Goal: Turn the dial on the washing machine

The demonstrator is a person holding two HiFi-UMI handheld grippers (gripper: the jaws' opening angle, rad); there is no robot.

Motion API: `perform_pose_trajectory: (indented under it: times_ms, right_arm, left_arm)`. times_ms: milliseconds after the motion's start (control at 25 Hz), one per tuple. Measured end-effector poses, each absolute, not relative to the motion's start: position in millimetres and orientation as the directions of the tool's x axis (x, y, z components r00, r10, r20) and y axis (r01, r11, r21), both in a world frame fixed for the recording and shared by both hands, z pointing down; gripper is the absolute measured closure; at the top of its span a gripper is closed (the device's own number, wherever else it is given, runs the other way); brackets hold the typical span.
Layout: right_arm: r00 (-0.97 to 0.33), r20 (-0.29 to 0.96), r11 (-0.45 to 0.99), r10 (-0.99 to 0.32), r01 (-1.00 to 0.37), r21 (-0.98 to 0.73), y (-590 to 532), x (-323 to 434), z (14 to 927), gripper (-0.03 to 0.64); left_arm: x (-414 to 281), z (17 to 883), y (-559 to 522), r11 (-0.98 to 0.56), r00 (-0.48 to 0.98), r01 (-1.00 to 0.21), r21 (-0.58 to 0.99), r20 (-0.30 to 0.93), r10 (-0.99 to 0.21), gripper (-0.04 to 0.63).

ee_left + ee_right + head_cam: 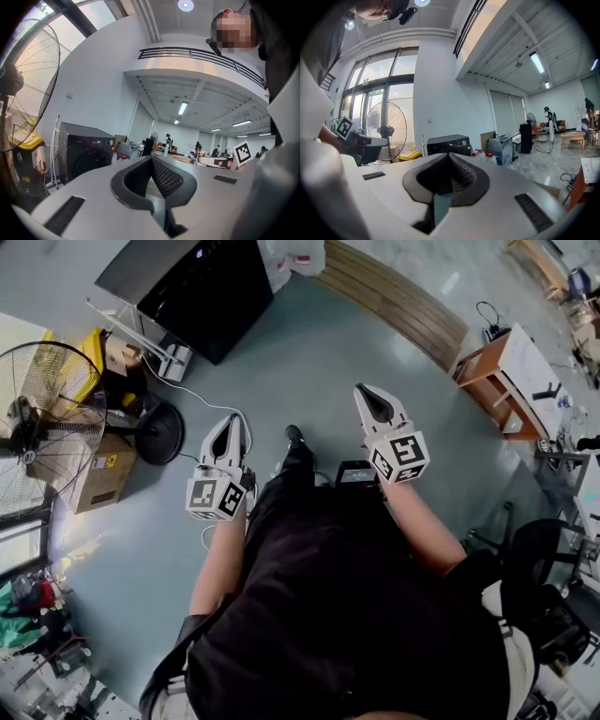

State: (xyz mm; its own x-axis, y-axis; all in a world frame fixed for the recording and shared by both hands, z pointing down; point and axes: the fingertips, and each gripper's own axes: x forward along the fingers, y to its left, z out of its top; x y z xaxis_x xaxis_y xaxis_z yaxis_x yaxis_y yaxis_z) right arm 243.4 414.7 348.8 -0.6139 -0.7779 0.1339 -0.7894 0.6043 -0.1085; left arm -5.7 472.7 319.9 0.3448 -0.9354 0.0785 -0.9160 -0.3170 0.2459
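Observation:
The black washing machine (pixel 202 287) stands on the floor well ahead of me, at the top of the head view. It also shows far off in the left gripper view as a dark washing machine (pixel 86 152). In the right gripper view the washing machine (pixel 450 143) has a small round dial (pixel 463 142) on its front panel. My left gripper (pixel 230 420) and right gripper (pixel 370 395) are held out at waist height, side by side, far short of the machine. Both are shut with nothing between the jaws; the left gripper (pixel 151 159) and right gripper (pixel 450 157) tips meet in their own views.
A large floor fan (pixel 47 418) and a cardboard box (pixel 98 474) stand at the left, near a round black base (pixel 159 432). A white cable (pixel 211 404) runs across the floor toward the machine. A wooden desk (pixel 506 371) and office chair (pixel 534 568) are at the right.

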Motion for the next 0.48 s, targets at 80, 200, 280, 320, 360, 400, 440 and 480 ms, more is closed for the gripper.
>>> perform_pose_trajectory:
  times_ms: [80,200,280,320,360,400,440,480]
  right_arm:
    - [-0.612,0.139,0.603,-0.778,-0.791,-0.107,392.2,234.5,349.1,0.592]
    - [-0.621,0.157,0.612,-0.768,-0.784,-0.102,356.9,221.6,352.1,0.592]
    - [-0.623,0.173,0.616,-0.763,-0.782,-0.1,331.4,214.5,354.0,0.592]
    - [-0.623,0.178,0.616,-0.762,-0.781,-0.099,318.6,211.3,353.6,0.592]
    - [-0.623,0.181,0.617,-0.761,-0.781,-0.096,306.1,207.9,352.2,0.592]
    - [-0.623,0.184,0.617,-0.76,-0.781,-0.093,293.9,204.2,350.5,0.592]
    - [-0.623,0.187,0.618,-0.76,-0.781,-0.09,281.5,199.8,349.0,0.592]
    - [-0.623,0.191,0.618,-0.759,-0.781,-0.089,268.5,194.8,348.2,0.592]
  left_arm:
    - [-15.1,324.1,445.3,-0.313,0.343,-0.915,0.253,0.082,-0.936,0.581]
    - [-25.6,327.0,401.3,-0.312,0.342,-0.914,0.261,0.079,-0.936,0.581]
    - [-32.5,328.2,371.6,-0.31,0.341,-0.912,0.269,0.079,-0.937,0.581]
    - [-35.6,328.3,357.0,-0.31,0.342,-0.911,0.272,0.079,-0.936,0.581]
    - [-38.4,327.6,342.9,-0.313,0.345,-0.91,0.272,0.079,-0.935,0.581]
    - [-41.3,326.3,329.3,-0.317,0.349,-0.909,0.27,0.079,-0.934,0.581]
    - [-44.6,325.1,315.8,-0.321,0.353,-0.909,0.266,0.08,-0.932,0.581]
    - [-48.7,324.4,302.1,-0.324,0.356,-0.909,0.264,0.081,-0.931,0.581]
